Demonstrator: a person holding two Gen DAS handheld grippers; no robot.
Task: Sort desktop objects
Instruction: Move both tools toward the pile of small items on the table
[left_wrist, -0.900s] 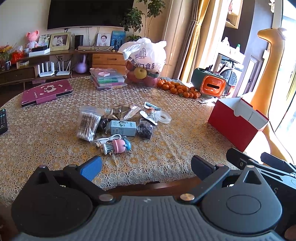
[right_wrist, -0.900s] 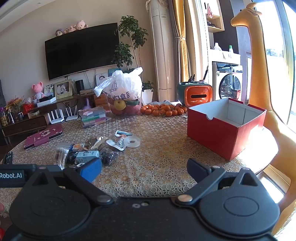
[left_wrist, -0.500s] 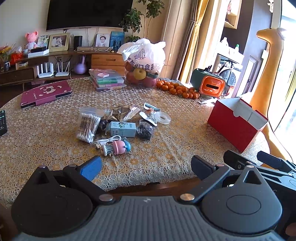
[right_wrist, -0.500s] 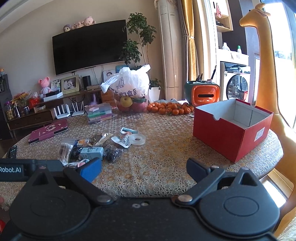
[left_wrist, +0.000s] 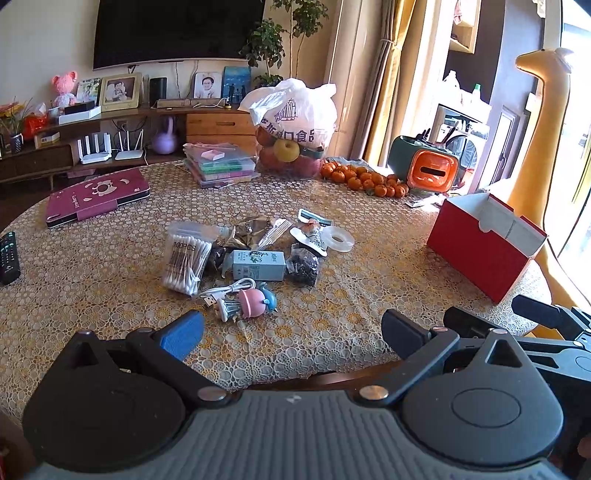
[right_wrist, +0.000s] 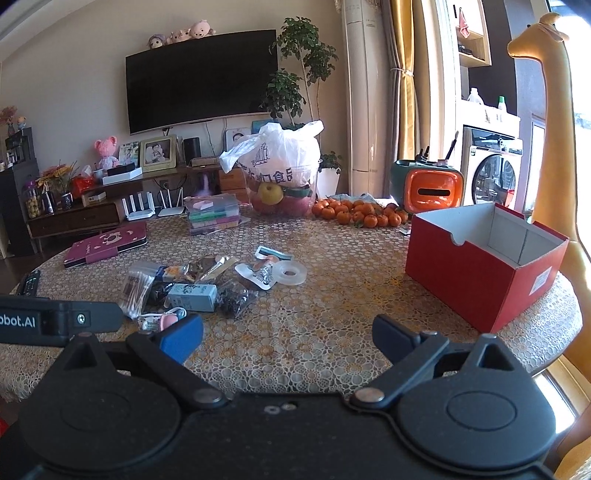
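Note:
A heap of small items lies mid-table: a bag of cotton swabs (left_wrist: 186, 254), a pale blue carton (left_wrist: 258, 264), a dark packet (left_wrist: 304, 265), a clear tape roll (left_wrist: 337, 238), a white USB cable (left_wrist: 226, 290) and a pink-and-blue toy (left_wrist: 255, 302). An open red box (left_wrist: 482, 245) stands at the right. My left gripper (left_wrist: 291, 334) hangs open over the near table edge, short of the heap. My right gripper (right_wrist: 288, 338) is open too, nothing between its fingers, with the heap (right_wrist: 207, 286) ahead left and the red box (right_wrist: 480, 266) ahead right.
A round table with a lace cloth (left_wrist: 92, 266) also carries a maroon case (left_wrist: 98, 197), a remote (left_wrist: 8, 256), stacked plastic cases (left_wrist: 219, 164), a white bag of fruit (left_wrist: 293, 125), tangerines (left_wrist: 364, 181) and an orange-green holder (left_wrist: 424, 168). A yellow giraffe figure (right_wrist: 554, 122) stands right of the table.
Both grippers have drawn back and risen a little, so the table sits slightly farther and lower in both views. Nothing on the table has moved; both stay open.

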